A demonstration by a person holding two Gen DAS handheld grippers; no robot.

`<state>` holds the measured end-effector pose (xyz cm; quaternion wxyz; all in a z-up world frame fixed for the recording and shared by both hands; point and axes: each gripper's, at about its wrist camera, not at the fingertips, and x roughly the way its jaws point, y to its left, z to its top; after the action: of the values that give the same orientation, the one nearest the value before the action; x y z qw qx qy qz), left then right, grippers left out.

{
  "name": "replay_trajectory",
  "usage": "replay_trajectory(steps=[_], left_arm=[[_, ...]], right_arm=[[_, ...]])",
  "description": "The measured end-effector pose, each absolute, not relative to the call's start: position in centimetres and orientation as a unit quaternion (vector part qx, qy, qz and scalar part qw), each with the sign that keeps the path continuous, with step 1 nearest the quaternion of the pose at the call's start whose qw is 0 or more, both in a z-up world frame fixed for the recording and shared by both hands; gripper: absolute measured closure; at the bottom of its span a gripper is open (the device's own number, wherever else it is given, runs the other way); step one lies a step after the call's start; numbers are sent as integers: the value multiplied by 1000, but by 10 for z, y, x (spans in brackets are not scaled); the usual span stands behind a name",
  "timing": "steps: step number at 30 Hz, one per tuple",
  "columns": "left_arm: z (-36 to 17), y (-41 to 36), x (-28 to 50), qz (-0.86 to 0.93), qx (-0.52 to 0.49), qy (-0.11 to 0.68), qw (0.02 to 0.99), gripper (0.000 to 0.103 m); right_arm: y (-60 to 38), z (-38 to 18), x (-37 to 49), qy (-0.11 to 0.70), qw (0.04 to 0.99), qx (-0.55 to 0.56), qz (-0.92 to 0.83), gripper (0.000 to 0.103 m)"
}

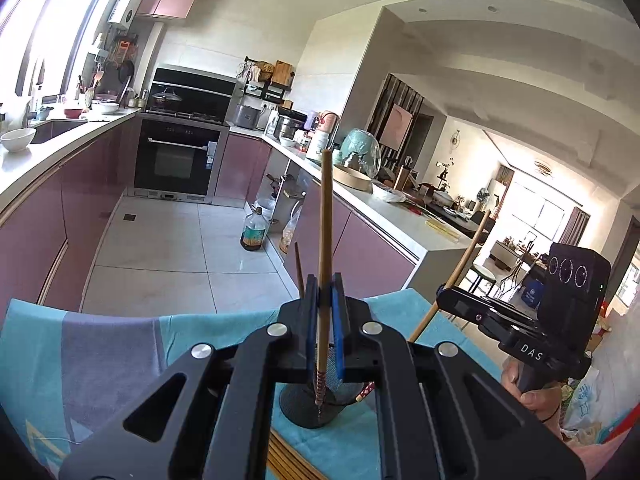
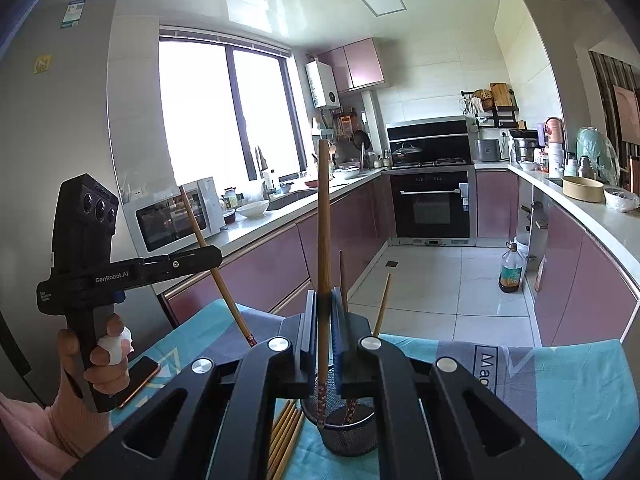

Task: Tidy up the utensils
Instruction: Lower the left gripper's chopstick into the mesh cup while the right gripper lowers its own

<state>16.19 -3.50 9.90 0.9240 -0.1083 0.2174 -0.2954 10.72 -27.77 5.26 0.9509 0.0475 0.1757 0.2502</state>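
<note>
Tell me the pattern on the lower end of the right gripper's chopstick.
Dark red with small pale blossoms, clearest in right wrist view.

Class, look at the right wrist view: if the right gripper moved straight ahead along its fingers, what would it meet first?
Probably nothing nearby. The right gripper, shut on a brown wooden chopstick, points past the teal tablecloth's far edge over open tiled floor; the pink kitchen cabinets come next, though depth is unclear.
</note>
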Motion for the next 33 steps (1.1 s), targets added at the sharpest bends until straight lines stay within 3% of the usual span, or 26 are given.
replay_trajectory(steps=[16, 25, 33], left_arm=[[65, -98, 198, -299, -44, 295, 906, 96], [32, -105, 221, -300, -20, 356, 885, 96], [15, -108, 249, -279, -18, 370, 886, 95]], right_arm=[[-263, 28, 142, 233, 944, 23, 233, 98], [-260, 1, 170, 308, 923, 28, 230, 98], [-258, -7, 181, 322, 921, 38, 215, 97]])
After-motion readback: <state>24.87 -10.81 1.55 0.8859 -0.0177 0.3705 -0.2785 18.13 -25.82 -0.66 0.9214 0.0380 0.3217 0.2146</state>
